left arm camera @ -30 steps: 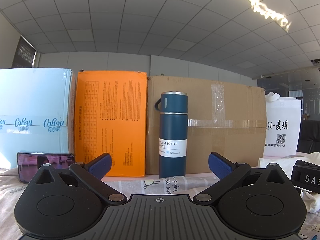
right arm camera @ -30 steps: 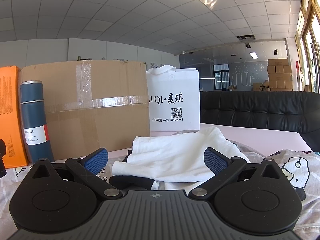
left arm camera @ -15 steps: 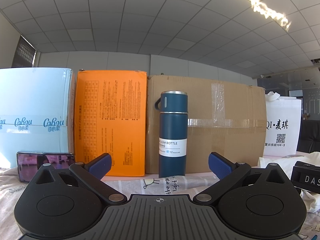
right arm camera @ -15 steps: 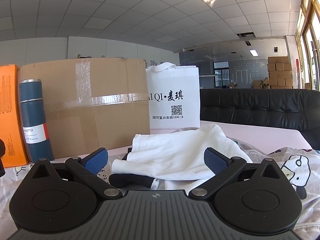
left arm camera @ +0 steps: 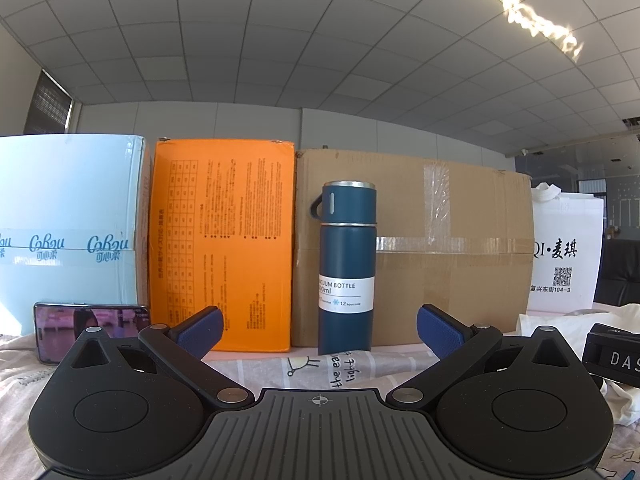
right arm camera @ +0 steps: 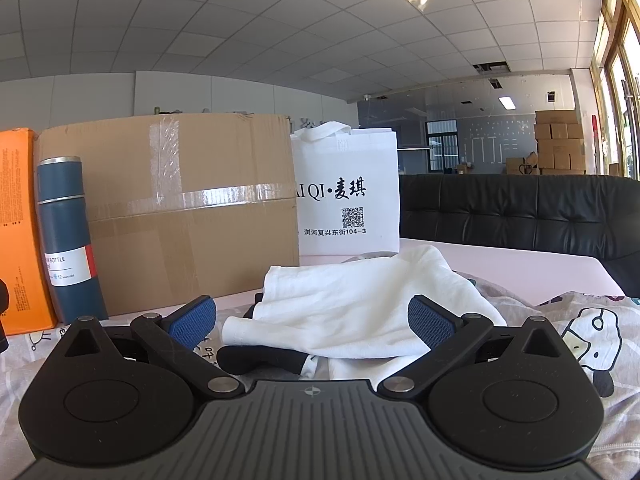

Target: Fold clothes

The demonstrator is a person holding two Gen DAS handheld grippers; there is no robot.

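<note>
Both claws spread wide, nothing between the pads. Our left claw [left arm camera: 319,330] sits low over the printed sheet [left arm camera: 256,372] covering the worktop. Dead ahead of it: blue vacuum bottle [left arm camera: 347,268], upright, standing just in front of the taped cardboard box [left arm camera: 448,248]. Ahead-left of that claw, orange box [left arm camera: 222,240], then the light-blue carton [left arm camera: 68,220] further left, the three lined up edge to edge. A phone [left arm camera: 86,322] leans on its long edge just beyond our left finger [left arm camera: 200,330], in front of the blue carton. Far right of the left claw: white tote bag [left arm camera: 566,256] and the black body of the other gripper with partial lettering.

Our right claw [right arm camera: 312,322] faces the clothes: white garment [right arm camera: 360,304], crumpled in a loose heap directly ahead, its front edge lying between the two fingers but not touching either pad as far as we can tell. A black piece of fabric [right arm camera: 260,358] pokes out from under the white heap, close to the claw's centre. Cartoon-print cloth [right arm camera: 592,320] spreads to the right of the right finger [right arm camera: 430,326]. Beyond the heap: tote bag straight ahead, cardboard box and bottle ahead-left, black sofa [right arm camera: 520,216] ahead-right, behind the pink worktop [right arm camera: 520,268].
</note>
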